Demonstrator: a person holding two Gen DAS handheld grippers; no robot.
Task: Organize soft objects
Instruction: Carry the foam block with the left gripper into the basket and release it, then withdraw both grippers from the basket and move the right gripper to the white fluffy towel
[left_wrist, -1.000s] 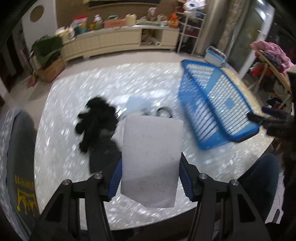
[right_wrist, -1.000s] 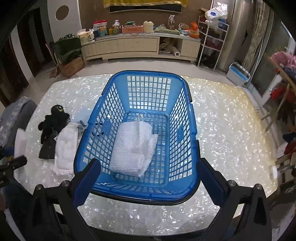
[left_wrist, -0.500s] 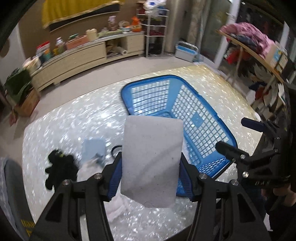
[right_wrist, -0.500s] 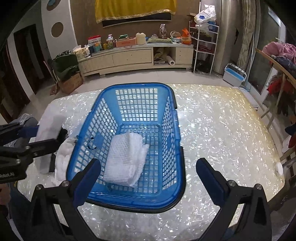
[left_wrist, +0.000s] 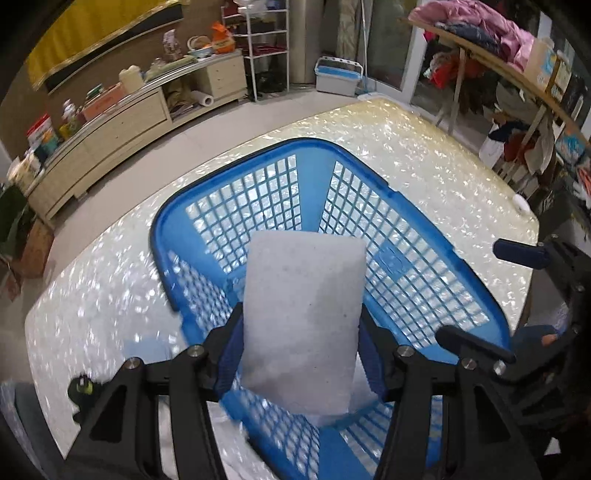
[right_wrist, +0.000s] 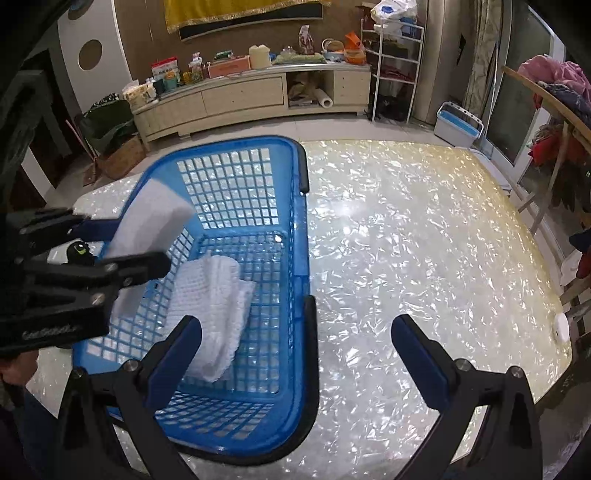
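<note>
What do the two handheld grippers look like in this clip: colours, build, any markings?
Both look alike. The left gripper and right gripper have black angular frames with silver screw heads at the joints, and their fingers carry dark blue pads. Seen from the right wrist camera, the left one's body shows pale lettering, too blurred to read. No cables or sleeves are visible.

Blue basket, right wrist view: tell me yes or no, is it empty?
No, a folded white knitted cloth already lies on the floor of the blue basket.

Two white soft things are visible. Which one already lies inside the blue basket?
The knitted white cloth, crumpled on the basket floor. The smooth white sponge block hangs above, clamped in the left gripper.
</note>
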